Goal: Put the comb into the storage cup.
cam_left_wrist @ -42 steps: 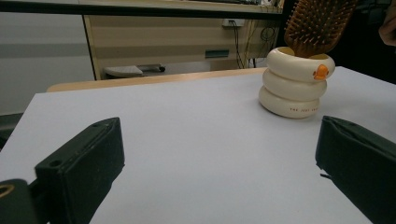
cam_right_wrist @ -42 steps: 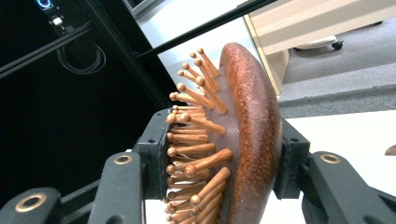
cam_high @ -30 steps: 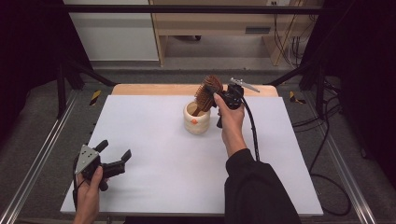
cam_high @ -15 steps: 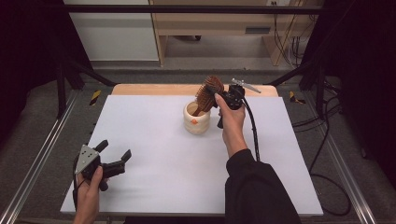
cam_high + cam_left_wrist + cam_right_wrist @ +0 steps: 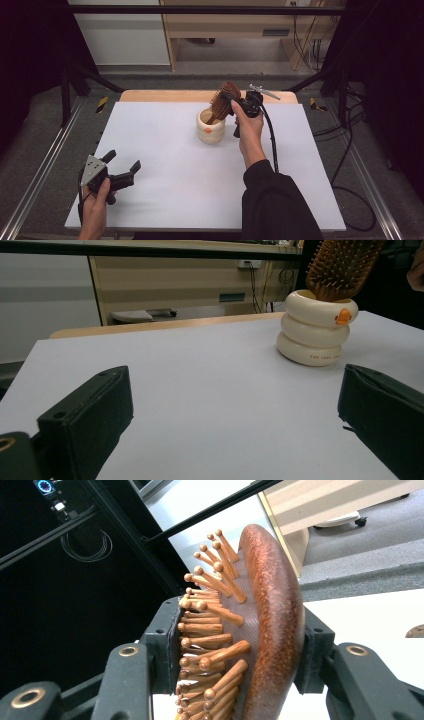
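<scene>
Hairbrush (image 5: 223, 99) of reddish-brown wood with peg bristles stands handle-down in a cream holder (image 5: 210, 126), its head tilted up and out above the rim. The holder looks like three stacked rings, with a small orange mark on its side, and it sits on the white counter (image 5: 200, 180) toward the far edge, near the middle.

The right tool (image 5: 239, 106) reaches the brush head from the right side in the high view, held in a hand whose dark sleeve comes in from the bottom edge. In the right gripper view its two black jaws are clamped on the brush head (image 5: 260, 630): one pad presses against the tips of the pegs, the other against the smooth, rounded back. A black cable trails from this tool toward the person.

The left tool (image 5: 121, 167) is held low at the near left corner of the counter, well apart from the holder. Its jaws stand wide open with nothing between them. In the left gripper view the two black pads frame bare white surface, and the holder (image 5: 316, 330) with the brush (image 5: 340, 265) stands farther off, to the upper right.

Behind the counter are a pale wooden cabinet and a grey floor.
</scene>
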